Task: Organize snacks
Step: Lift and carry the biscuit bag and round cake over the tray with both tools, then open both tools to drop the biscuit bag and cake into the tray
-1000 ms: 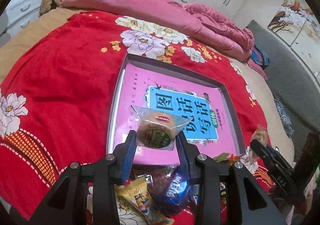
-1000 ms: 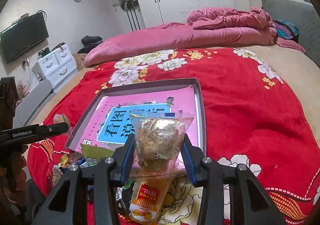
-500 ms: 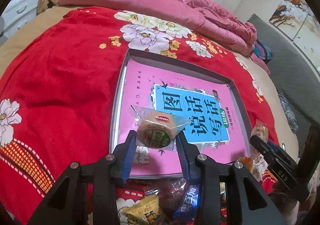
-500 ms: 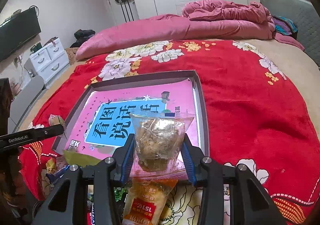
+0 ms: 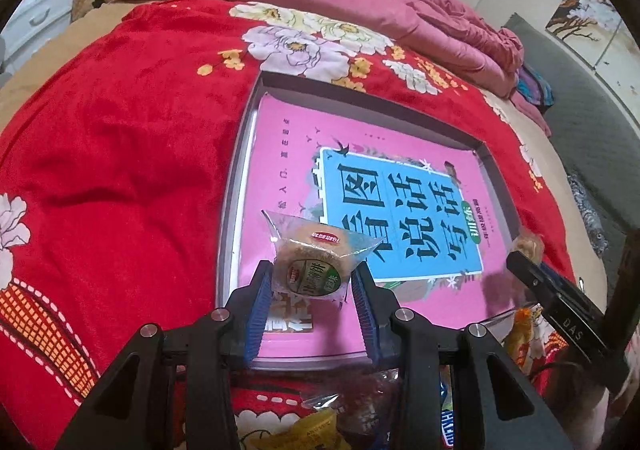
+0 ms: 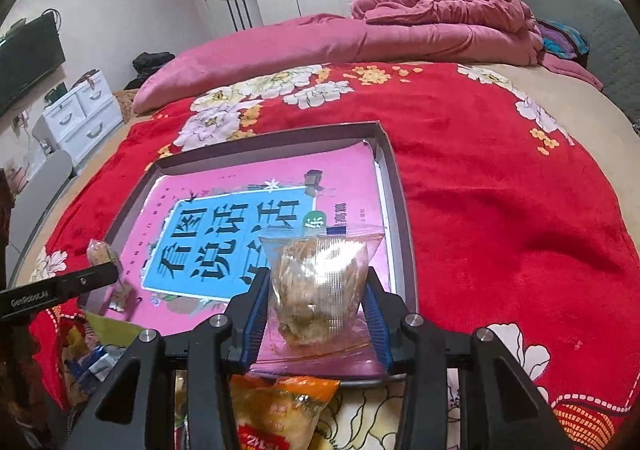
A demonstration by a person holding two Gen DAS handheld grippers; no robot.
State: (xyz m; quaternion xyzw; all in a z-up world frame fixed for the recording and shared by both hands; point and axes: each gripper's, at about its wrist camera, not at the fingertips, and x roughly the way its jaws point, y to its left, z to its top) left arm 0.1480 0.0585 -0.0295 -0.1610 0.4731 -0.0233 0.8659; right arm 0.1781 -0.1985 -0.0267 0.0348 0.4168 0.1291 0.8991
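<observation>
Left gripper [image 5: 313, 282] was clamped on a round cake in a clear wrapper [image 5: 316, 256], red and green labels facing the camera, blue pads pressing its two sides. The cake hung over the near-left part of a shallow grey tray [image 5: 236, 186], whose floor was covered by a pink book with a blue title panel [image 5: 400, 210]. The tray sat on a red floral blanket [image 5: 120, 154].

At 6 o'clock of the tray, just off its near rim, a loose heap of snack packets [image 5: 320, 422] lay on the blanket: yellow, clear and blue wrappers, partly hidden behind the gripper frame.

Right gripper [image 6: 316, 304] was closed on a clear bag of pale, crumbly snack [image 6: 320, 282], pads against both sides of the bag. It hung over the tray's [image 6: 400, 210] near-right part. An orange-yellow packet [image 6: 280, 406] lay at 6 o'clock, just off the rim below the bag.

At 9 o'clock in the right view the left gripper's black finger [image 6: 60, 286] showed, with its wrapped cake [image 6: 100, 252] at the tip. At 3 o'clock in the left view the right gripper [image 5: 560, 298] appeared, a blurred pale snack [image 5: 528, 246] at its tip, probably the same bag.

A pink quilt [image 6: 360, 38] lay bunched at 12 o'clock beyond the blanket.
</observation>
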